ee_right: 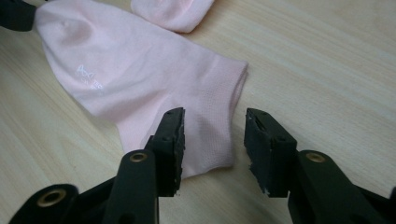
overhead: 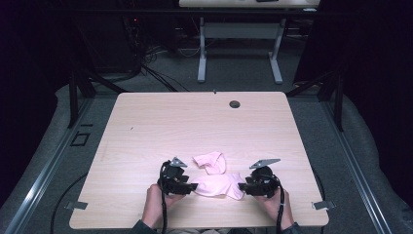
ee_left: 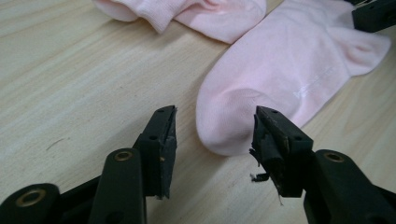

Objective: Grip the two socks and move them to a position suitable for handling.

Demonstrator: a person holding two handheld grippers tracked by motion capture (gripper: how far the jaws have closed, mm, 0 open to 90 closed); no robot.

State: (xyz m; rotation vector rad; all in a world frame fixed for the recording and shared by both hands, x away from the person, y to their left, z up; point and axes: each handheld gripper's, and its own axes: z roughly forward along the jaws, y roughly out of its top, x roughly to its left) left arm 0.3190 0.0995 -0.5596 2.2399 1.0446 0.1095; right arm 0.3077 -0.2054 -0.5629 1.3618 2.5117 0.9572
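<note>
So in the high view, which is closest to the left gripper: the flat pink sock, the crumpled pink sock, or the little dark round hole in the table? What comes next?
Measured from the left gripper:
1. Flat pink cotton sock, right at its jaws, toward the right gripper.
2. Crumpled pink cotton sock, just beyond, slightly right.
3. Small dark round hole, far off near the table's back edge.
</note>
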